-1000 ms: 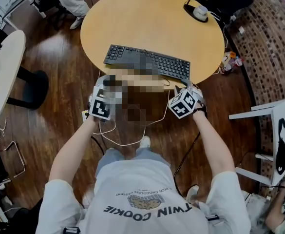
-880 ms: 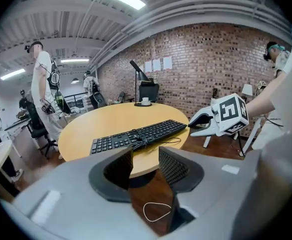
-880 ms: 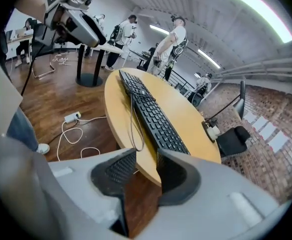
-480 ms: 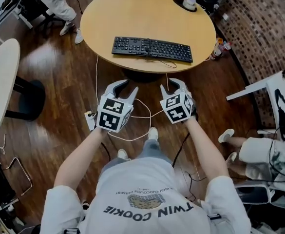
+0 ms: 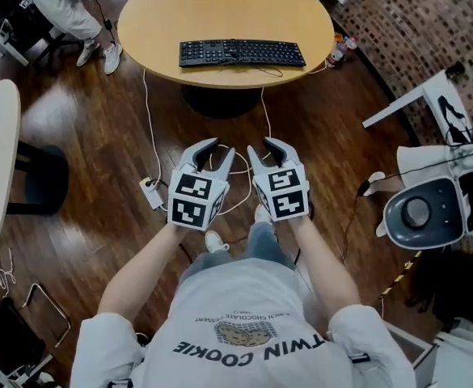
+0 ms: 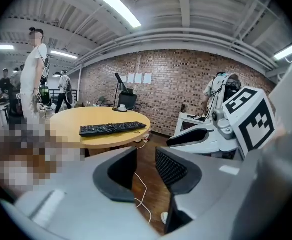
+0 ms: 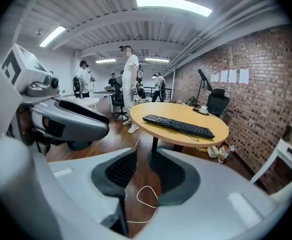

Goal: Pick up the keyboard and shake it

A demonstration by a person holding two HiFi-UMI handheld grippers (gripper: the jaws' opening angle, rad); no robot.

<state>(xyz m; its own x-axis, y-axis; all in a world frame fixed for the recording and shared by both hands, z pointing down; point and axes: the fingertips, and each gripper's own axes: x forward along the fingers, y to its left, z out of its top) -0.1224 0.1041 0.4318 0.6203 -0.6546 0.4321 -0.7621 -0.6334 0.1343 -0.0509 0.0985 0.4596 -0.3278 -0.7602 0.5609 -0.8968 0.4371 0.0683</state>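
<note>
Wooden floor (image 5: 82, 144) fills most of the head view, with white cables (image 5: 149, 111) trailing across it. The round desk (image 5: 220, 2) sits at the top of the frame, well apart from the person, who stands back from it with both arms held out in front.

Keyboard (image 5: 242, 52): black, lying flat near the desk's near edge, long side toward the person. A thin cord (image 5: 270, 72) loops off its front toward the edge. Nothing touches it; both gripper views show it far ahead on the desk.

Left gripper (image 5: 215, 153) and right gripper (image 5: 266, 150) hang side by side over the floor, close together, pointing toward the desk.
- Left jaws: closing, narrow gap, only floor and cable visible between them.
- Right jaws: partly apart with a similar gap, also empty.

Judgement: the pick-up has not begun, and the step in hand is the approach. To do it well:
- Open both jaws wider before arrival; the present gaps look tight for a keyboard edge.
- Spread the grippers to take the two short ends so the weight hangs evenly.
- Come in low and level along the desk top.
- Mind the cord, which could snag or tug during the shake.
- Grip firmly before lifting clear.
</note>
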